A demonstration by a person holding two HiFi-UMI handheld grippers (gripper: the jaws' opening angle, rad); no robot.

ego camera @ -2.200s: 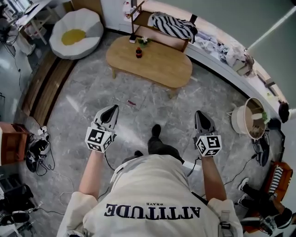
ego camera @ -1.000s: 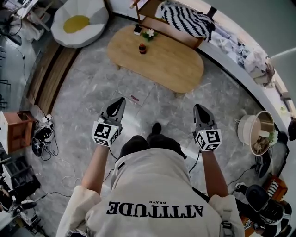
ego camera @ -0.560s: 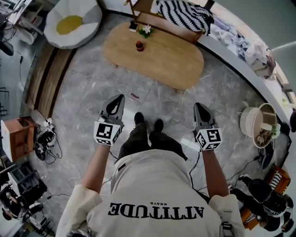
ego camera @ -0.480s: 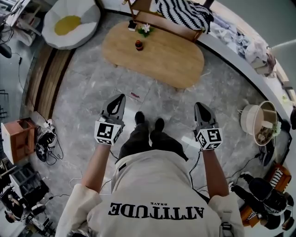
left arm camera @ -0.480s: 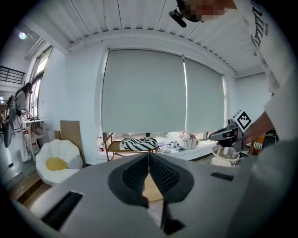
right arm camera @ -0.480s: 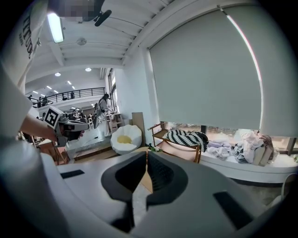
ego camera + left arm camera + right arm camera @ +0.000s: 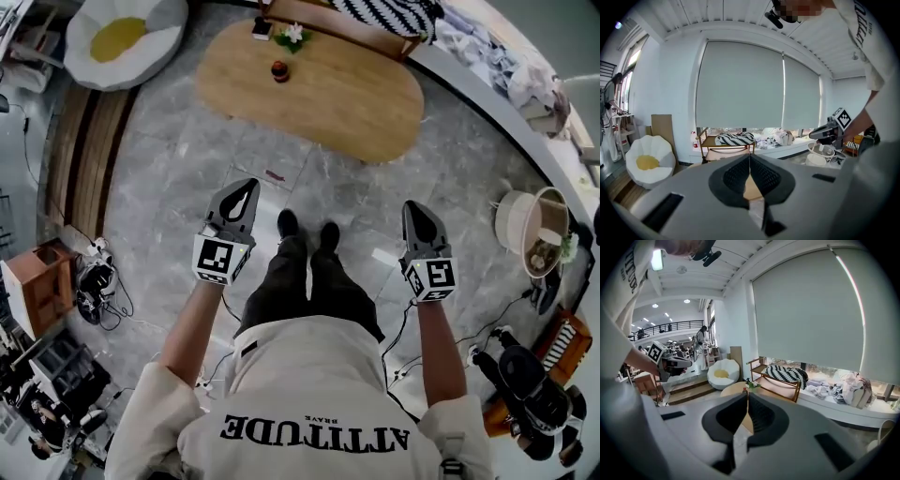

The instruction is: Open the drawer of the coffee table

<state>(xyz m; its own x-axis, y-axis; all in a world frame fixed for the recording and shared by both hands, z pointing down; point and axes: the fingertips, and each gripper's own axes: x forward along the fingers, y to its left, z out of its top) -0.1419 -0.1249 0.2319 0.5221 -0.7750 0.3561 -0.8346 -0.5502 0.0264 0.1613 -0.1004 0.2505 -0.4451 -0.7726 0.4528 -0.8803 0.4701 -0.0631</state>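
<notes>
The oval wooden coffee table (image 7: 319, 89) stands on the grey floor ahead of me; no drawer shows from above. On its far end sit a small dark red jar (image 7: 278, 71) and a little flower pot (image 7: 292, 33). My left gripper (image 7: 246, 187) and right gripper (image 7: 413, 208) hover over the floor short of the table, either side of the person's legs. Both are shut with nothing between the jaws. In the left gripper view the gripper (image 7: 750, 157) points at the table (image 7: 751, 188). In the right gripper view the gripper (image 7: 746, 394) also faces the table (image 7: 732, 390).
A white egg-shaped beanbag (image 7: 117, 37) lies at the far left, steps (image 7: 80, 159) beside it. A wooden bench with a striped cushion (image 7: 384, 7) stands behind the table. A white basket (image 7: 525, 230) is at the right, an orange box (image 7: 37, 286) and cables at the left.
The person has stepped closer to the coffee table, which now sits nearer and larger in the head view. Both grippers have come forward and lower and stayed shut.
</notes>
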